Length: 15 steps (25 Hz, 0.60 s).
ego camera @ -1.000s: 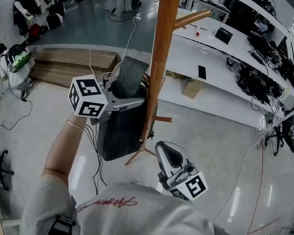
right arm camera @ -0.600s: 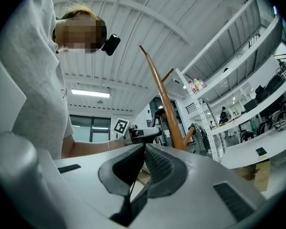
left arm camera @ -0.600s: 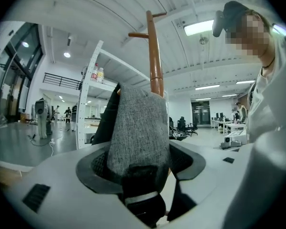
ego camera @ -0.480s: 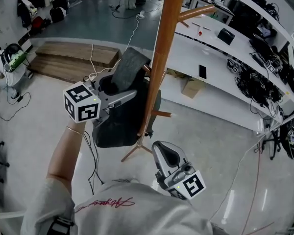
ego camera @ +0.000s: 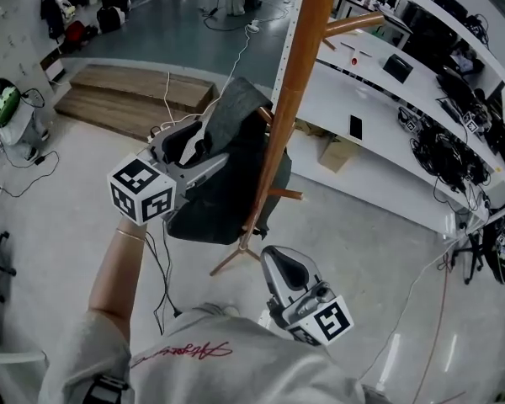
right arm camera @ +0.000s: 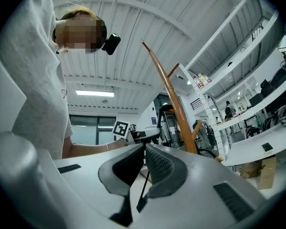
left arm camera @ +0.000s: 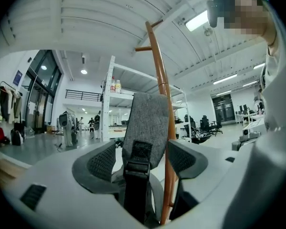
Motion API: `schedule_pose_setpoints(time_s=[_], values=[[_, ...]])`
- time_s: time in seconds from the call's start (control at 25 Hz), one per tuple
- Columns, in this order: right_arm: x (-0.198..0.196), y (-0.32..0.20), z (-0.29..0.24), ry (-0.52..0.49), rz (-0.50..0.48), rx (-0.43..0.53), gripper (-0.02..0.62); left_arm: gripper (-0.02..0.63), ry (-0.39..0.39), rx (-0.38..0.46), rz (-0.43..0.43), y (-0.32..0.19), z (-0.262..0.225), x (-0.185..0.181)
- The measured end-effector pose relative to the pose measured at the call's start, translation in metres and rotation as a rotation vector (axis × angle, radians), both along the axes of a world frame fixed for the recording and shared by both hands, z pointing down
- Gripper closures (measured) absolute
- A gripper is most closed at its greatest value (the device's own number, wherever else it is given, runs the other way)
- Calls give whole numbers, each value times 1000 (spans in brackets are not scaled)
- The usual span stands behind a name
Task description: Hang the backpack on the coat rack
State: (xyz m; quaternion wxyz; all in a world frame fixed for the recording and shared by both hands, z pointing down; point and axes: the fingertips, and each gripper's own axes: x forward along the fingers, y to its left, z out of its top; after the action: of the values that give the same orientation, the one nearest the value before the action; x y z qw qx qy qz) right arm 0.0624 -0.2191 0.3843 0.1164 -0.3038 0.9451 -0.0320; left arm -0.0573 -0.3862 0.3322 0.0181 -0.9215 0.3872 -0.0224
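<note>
While the one grey backpack (ego camera: 231, 175) hangs against the single wooden coat rack (ego camera: 290, 108), the left hand-held gripper (ego camera: 204, 151) at its 9 o'clock has just been opening — jaws wide, with the strap (left arm camera: 150, 123) loose between them. The right hand-held gripper (ego camera: 284, 263), at 6 o'clock, is closed and empty — white shelves (ego camera: 379, 133) stand at 2 o'clock.

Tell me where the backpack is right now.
In the head view the backpack is at centre, against the left side of the coat rack pole, with its grey strap between the jaws of the left gripper, which have just been opening.

White desk (ego camera: 396, 154), wooden platform (ego camera: 126, 99), cardboard box (ego camera: 331, 151)
</note>
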Motion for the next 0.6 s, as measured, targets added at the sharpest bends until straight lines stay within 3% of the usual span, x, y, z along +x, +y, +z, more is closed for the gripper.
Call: schedule_pose_setpoints(time_s=[0.24, 0.48, 0.6], values=[[-10, 5, -1, -6, -18, 10, 574, 267, 22, -20, -42, 21, 11, -18], [-24, 25, -22, -34, -30, 83, 572, 268, 135, 10, -22, 73, 0, -20], [-34, 41, -20, 0, -20, 56, 572, 270, 179, 32, -5, 110, -9, -14]])
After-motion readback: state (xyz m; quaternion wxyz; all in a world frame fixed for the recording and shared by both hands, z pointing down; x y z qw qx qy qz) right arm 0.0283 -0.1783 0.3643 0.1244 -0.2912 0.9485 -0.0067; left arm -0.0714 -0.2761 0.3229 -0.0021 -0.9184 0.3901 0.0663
